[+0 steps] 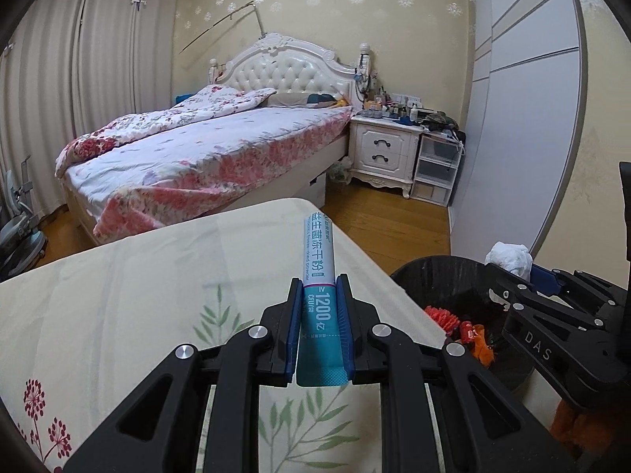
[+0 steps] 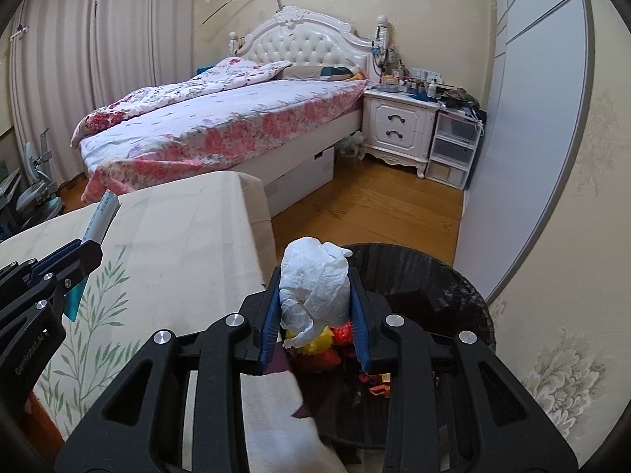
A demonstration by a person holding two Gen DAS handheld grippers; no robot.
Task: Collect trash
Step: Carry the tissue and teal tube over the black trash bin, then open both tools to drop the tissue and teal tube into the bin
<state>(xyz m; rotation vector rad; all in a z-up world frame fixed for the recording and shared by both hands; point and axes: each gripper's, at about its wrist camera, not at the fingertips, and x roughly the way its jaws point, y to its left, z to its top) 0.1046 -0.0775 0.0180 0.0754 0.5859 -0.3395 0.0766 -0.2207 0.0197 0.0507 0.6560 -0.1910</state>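
My left gripper (image 1: 319, 283) is shut on a white and teal powder sachet (image 1: 318, 252) that sticks forward over the table with the leaf-print cloth (image 1: 138, 295). In the right wrist view the same left gripper (image 2: 84, 246) and sachet (image 2: 100, 218) show at the left edge. My right gripper (image 2: 315, 272) is shut on a crumpled white tissue (image 2: 315, 283), held over the near rim of the black bin (image 2: 453, 287) beside the table. The left wrist view shows that right gripper (image 1: 508, 272) and tissue (image 1: 508, 256) above the bin (image 1: 434, 280).
Red, yellow and orange scraps (image 2: 327, 343) lie inside the bin's black liner. Beyond the table stand a bed with floral covers (image 1: 205, 149), a white nightstand (image 1: 384, 149) and plastic drawers (image 1: 434, 169). A grey wardrobe (image 2: 524, 118) lines the right wall, over wood floor (image 2: 374, 205).
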